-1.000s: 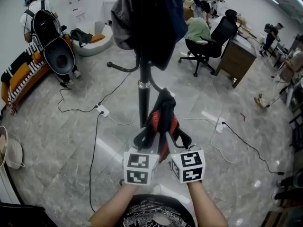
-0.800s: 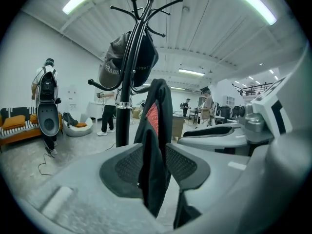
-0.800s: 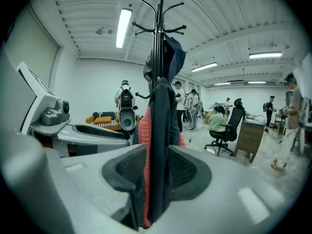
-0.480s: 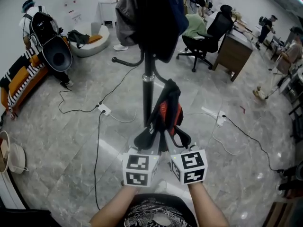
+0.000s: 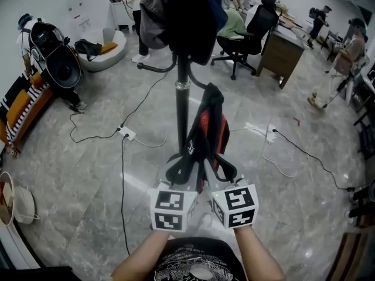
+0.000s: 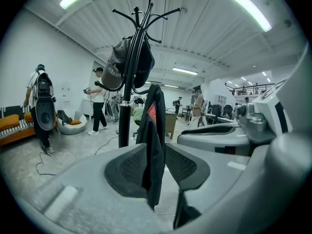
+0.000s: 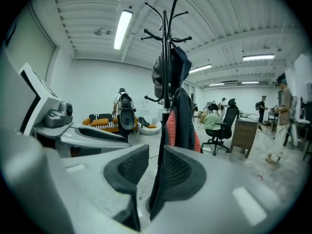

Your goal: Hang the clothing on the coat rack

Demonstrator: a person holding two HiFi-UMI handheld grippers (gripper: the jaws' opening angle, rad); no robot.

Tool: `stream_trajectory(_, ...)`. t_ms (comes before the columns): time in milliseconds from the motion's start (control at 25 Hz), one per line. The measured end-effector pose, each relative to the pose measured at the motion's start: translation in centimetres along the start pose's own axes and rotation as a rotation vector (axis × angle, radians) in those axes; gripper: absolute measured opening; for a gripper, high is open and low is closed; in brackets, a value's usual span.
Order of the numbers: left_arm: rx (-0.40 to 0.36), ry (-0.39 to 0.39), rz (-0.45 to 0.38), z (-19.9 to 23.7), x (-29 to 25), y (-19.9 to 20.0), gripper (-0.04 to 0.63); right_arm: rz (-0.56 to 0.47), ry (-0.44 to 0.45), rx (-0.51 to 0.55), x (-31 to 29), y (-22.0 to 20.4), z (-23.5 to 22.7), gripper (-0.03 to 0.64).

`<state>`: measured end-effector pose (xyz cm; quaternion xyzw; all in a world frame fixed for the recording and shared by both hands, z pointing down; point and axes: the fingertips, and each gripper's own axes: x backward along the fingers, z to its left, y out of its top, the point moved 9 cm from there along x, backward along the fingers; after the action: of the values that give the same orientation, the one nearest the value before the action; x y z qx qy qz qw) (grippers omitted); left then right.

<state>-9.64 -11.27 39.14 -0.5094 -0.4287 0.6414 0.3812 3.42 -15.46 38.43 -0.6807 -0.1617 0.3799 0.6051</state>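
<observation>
The black-and-red garment [image 5: 210, 127] is hanging upright just ahead of both grippers, seemingly catching a lower peg of the coat rack [image 5: 183, 110], so release is what remains. The left gripper [image 6: 156, 162] is pinching its fabric. The right gripper [image 7: 155, 167], jaws just closing, is standing apart around it.

No word, brand or number can be read anywhere in these views. The black garment [image 5: 210, 124] has a small white mark [image 5: 190, 148] near its lower part. The person's dark shirt [image 5: 193, 269] has a white print and the far wall a pale sheet [image 5: 78, 17], all too small or blurred to make out.
</observation>
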Motion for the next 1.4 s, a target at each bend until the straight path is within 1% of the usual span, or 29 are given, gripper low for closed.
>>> stream_trajectory(160,-0.022,-0.027,0.001,-0.3,1.6,-0.4,0.117,-0.001,-0.019,-0.007,1.3,-0.2,1.5,0.088)
stream_trajectory(600,-0.024,-0.037,0.006,0.4,6.3,-2.1,0.025,-0.006,-0.029,-0.028,3.9,-1.2,6.1,0.042)
stream_trajectory(840,-0.018,-0.035,0.0,0.6,7.8,-2.7,0.01,-0.007,-0.031,-0.027,4.8,-1.5,7.7,0.018)
stream_trajectory(1400,-0.026,-0.05,-0.019,0.3,9.0,-3.1,0.006,-0.03,-0.032,-0.008,6.0,-1.6,9.0,0.017)
